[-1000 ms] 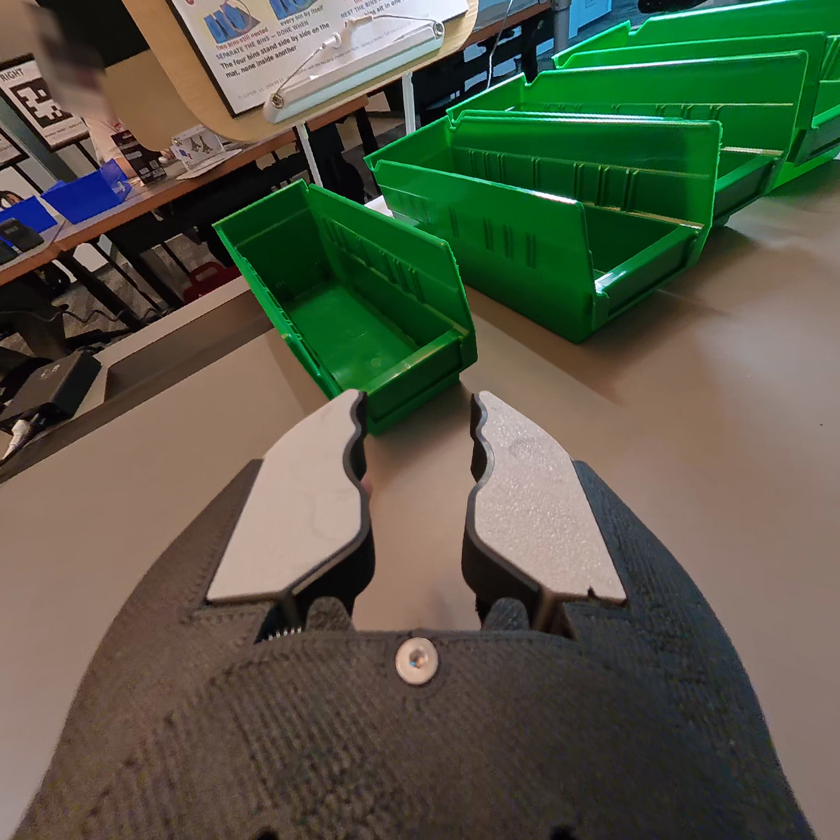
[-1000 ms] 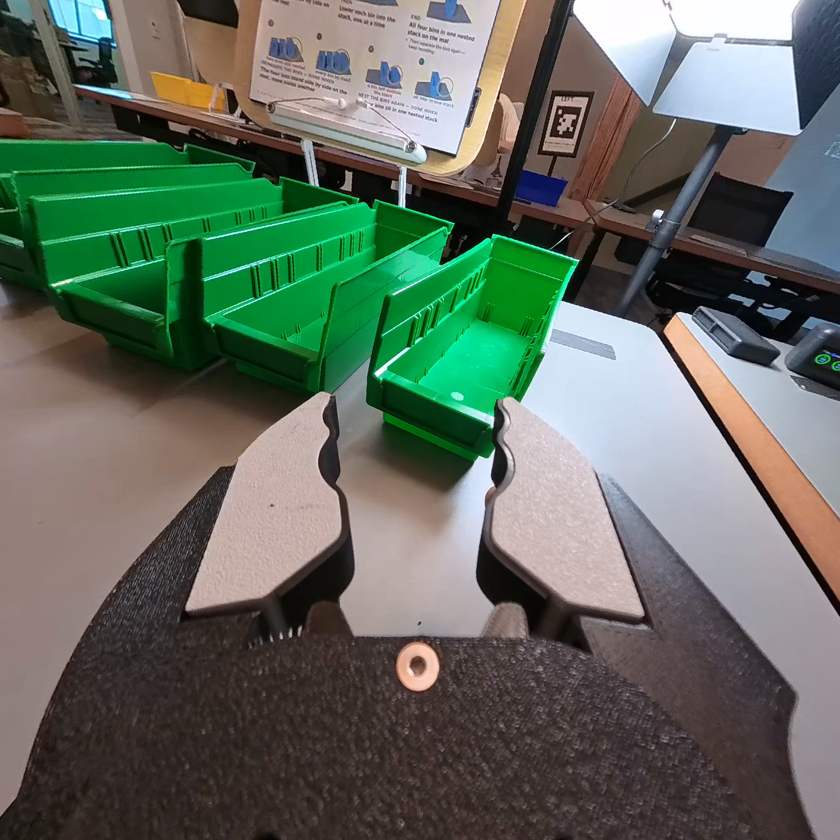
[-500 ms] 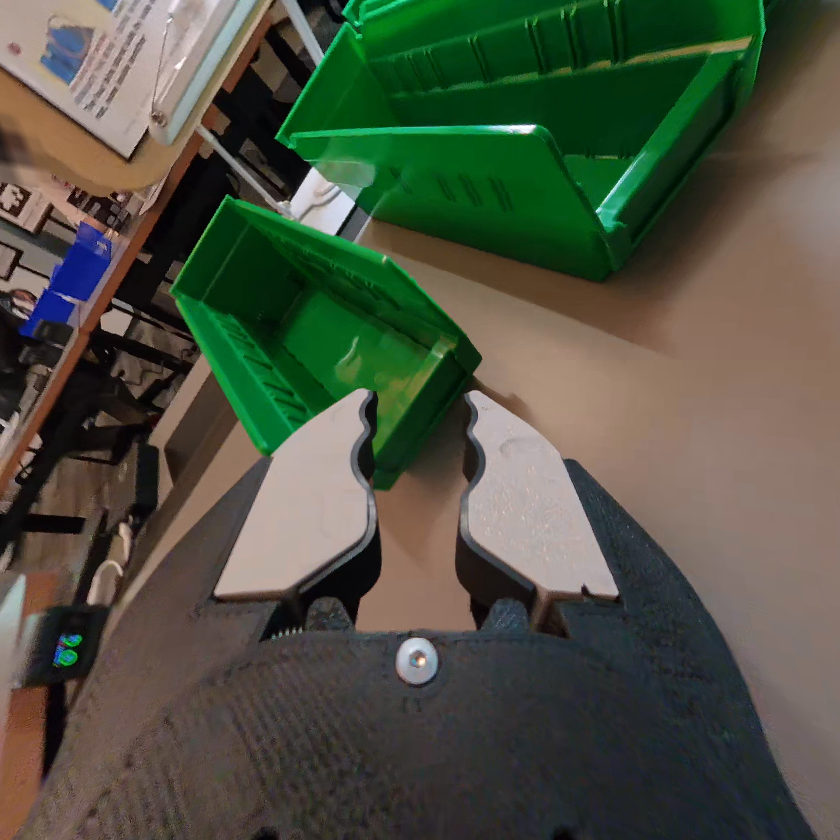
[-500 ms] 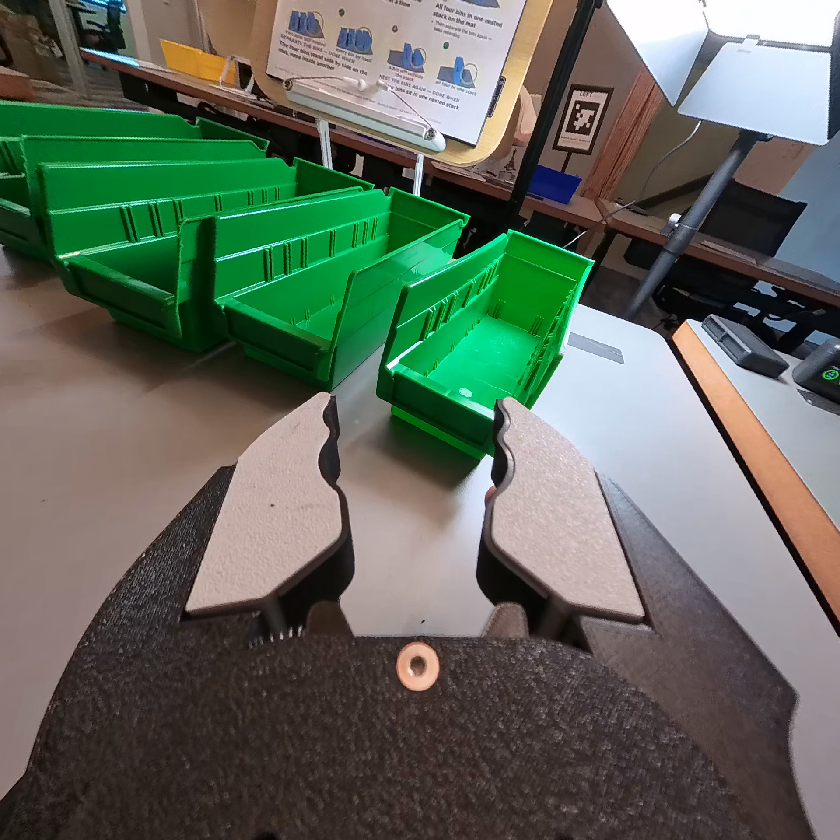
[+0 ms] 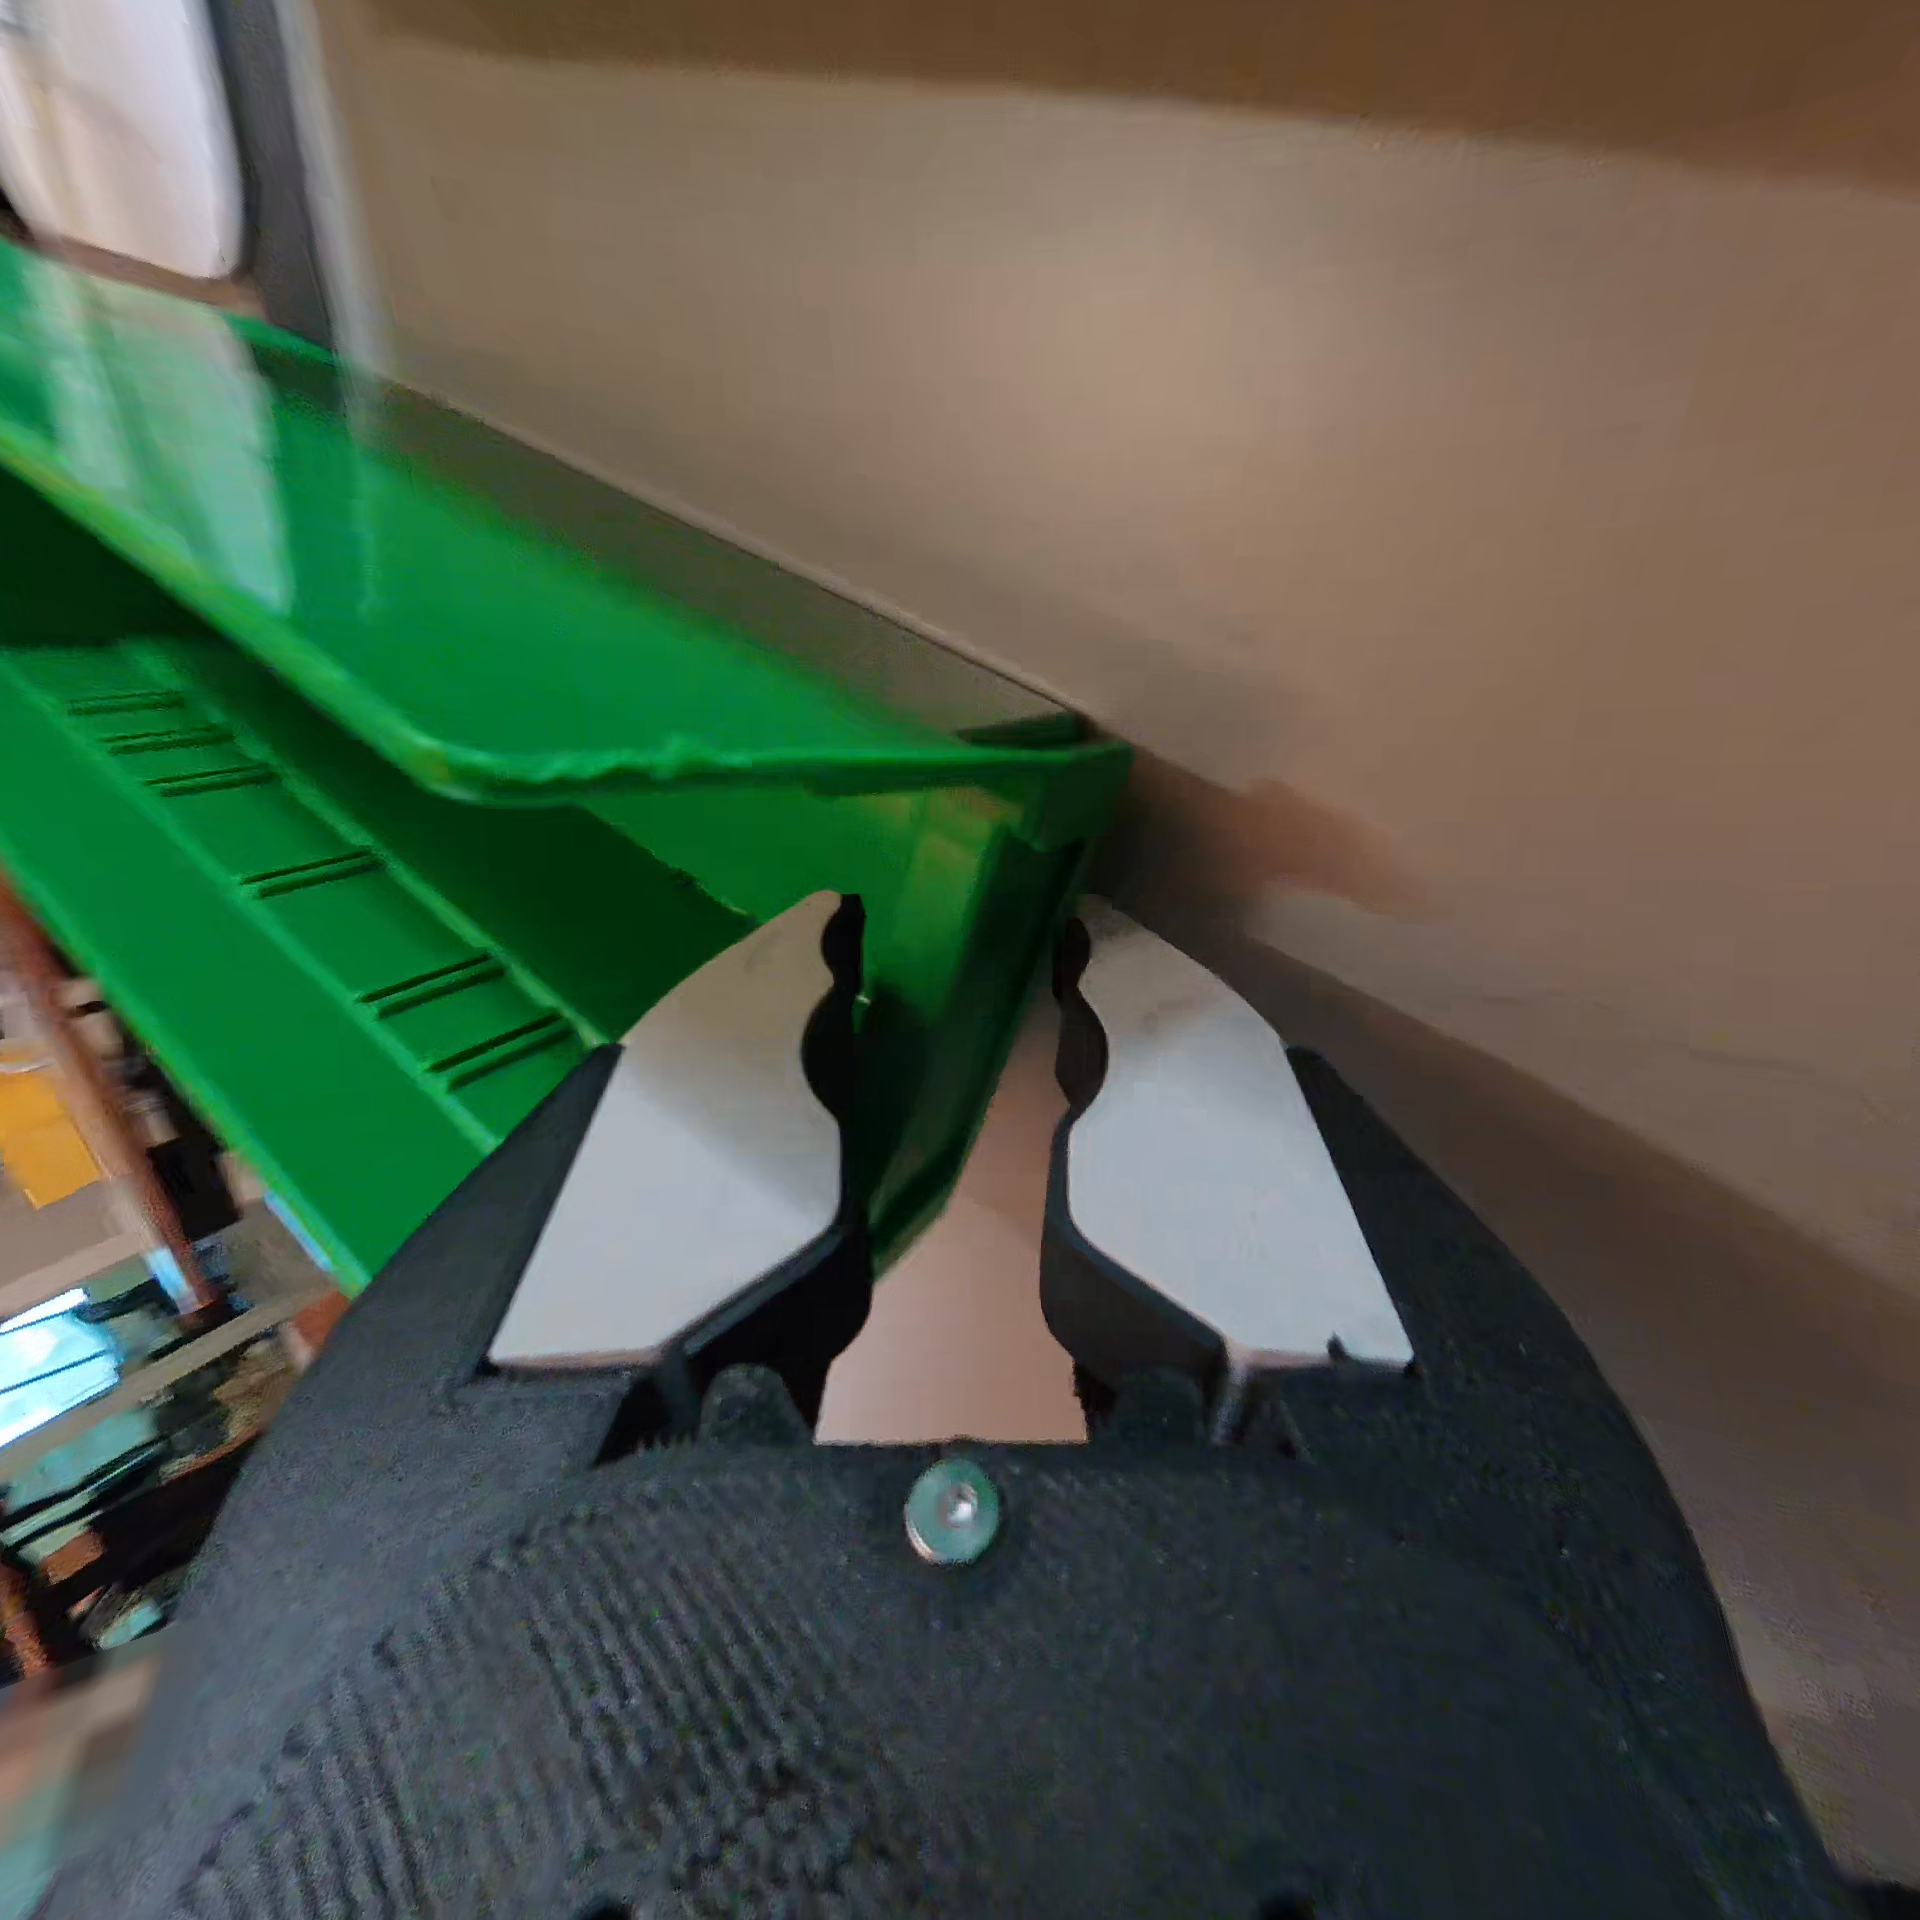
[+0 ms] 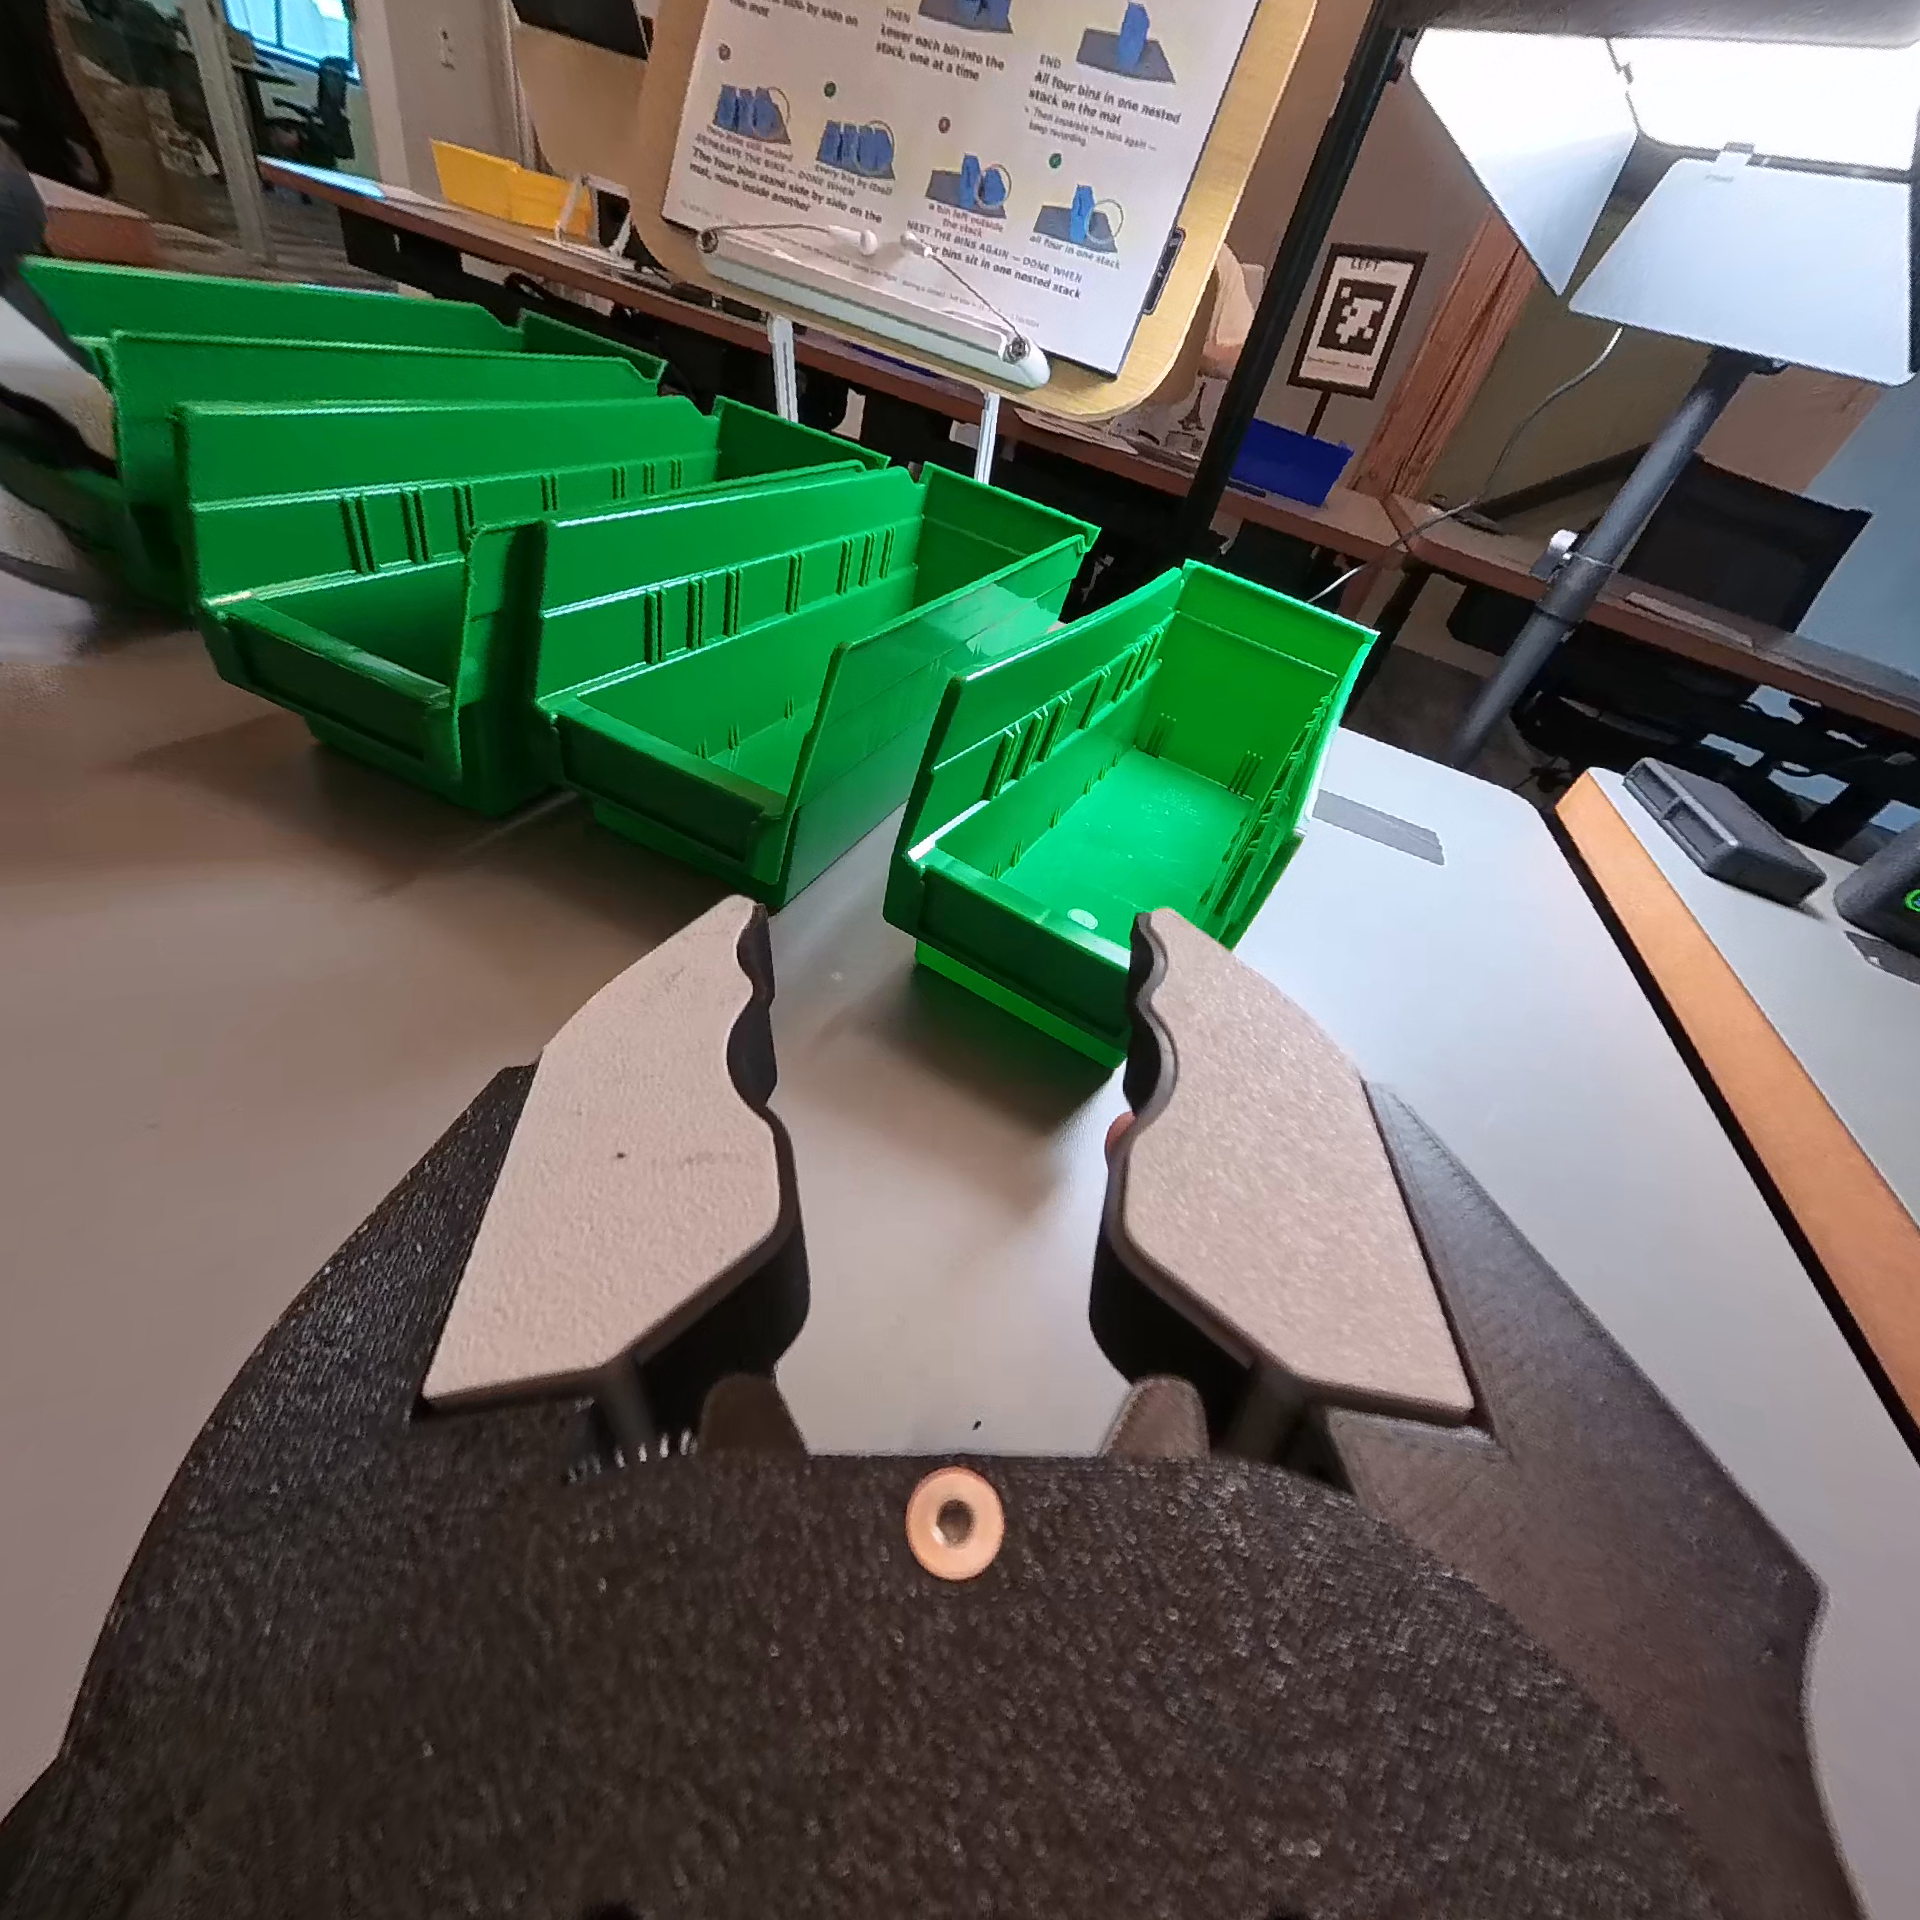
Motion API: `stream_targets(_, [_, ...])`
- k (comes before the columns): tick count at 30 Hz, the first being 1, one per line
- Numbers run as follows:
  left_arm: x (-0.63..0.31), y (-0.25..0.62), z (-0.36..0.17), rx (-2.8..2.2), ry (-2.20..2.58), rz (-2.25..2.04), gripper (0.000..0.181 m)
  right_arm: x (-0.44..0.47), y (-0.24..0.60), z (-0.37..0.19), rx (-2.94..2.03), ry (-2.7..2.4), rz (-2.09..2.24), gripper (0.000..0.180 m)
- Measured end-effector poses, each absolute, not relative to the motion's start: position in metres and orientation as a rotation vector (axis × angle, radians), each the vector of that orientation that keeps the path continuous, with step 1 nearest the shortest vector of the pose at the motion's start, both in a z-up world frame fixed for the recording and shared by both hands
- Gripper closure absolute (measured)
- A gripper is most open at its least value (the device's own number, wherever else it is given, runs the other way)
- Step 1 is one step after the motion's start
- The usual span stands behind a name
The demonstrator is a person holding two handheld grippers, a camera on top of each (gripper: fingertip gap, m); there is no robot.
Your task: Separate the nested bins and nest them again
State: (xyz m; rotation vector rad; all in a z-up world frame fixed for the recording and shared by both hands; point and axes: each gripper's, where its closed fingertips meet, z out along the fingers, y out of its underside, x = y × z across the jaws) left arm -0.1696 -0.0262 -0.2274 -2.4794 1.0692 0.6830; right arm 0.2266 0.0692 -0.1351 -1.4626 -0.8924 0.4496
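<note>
In the left wrist view a green bin fills the left, seen close and blurred, with the view rolled. My left gripper is open and its two fingers straddle the bin's low front wall; the left finger is inside, the right finger outside. In the right wrist view my right gripper is open and empty above the table, just short of a small green bin. Several longer green bins stand side by side to its left.
The grey table runs to an edge on the right, where a second table with an orange edge holds dark devices. An instruction board on a stand and a lamp are behind the bins. My right fingertips sit around 40 cm from my left ones.
My left gripper has rolled and moved in close, so its fingers now straddle the green bin's front wall. My right gripper has shifted only slightly and stays open.
</note>
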Motion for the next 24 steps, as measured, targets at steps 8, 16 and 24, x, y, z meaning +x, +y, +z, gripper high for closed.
stream_targets(8, [-0.153,-0.028,-0.211,-2.314,1.137,0.771,0.151,0.222,0.065,-0.137,-1.449,-0.936,0.432,0.114])
stream_targets(16, [-0.111,-0.026,-0.123,-2.112,1.111,0.779,0.152,0.22,0.064,-0.14,-1.449,-0.956,0.418,0.115])
stream_targets(24, [-0.032,-0.006,-0.074,-1.998,1.26,0.782,0.152,0.219,0.062,-0.141,-1.44,-0.974,0.398,0.115])
